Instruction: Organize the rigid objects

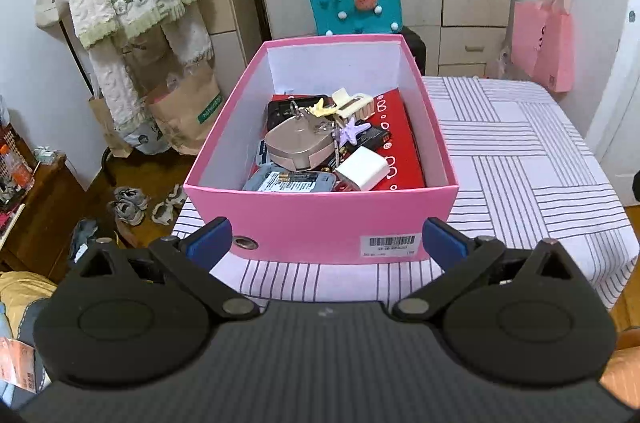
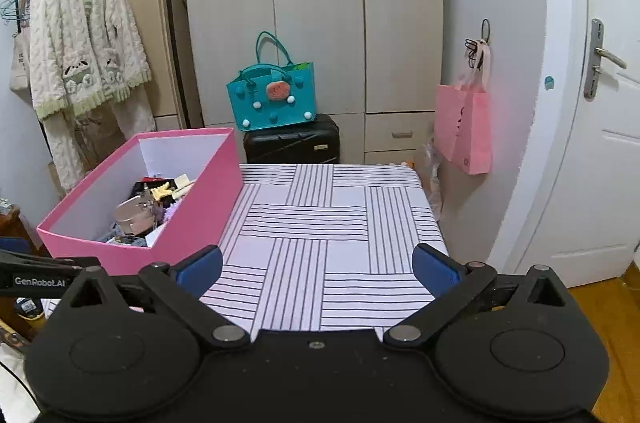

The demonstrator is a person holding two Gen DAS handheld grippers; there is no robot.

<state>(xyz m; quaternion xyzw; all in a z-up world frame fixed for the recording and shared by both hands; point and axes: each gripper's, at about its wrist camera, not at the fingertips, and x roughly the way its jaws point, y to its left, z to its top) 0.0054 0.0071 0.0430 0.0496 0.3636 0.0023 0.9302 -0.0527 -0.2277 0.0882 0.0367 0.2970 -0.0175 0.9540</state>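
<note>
Bedroom, wardrobe behind; striped tablecloth (image 2: 332,223) over a small table. Pink box (image 1: 320,219) sits at the table's left side, long axis running near to far, holding the sorted bits: red case (image 1: 400,151), white charger (image 1: 362,173), metallic tin (image 1: 298,145). Left gripper (image 1: 326,237) faces its near end, jaws spread, empty. Right gripper (image 2: 318,263) over bare cloth, jaws spread, empty. Left is nearer.

Beyond the gripper, a teal handbag (image 2: 273,94) sits atop a black suitcase (image 2: 292,141) before the wardrobe (image 2: 320,3), a pink paper bag (image 2: 464,127) hanging to its right.
</note>
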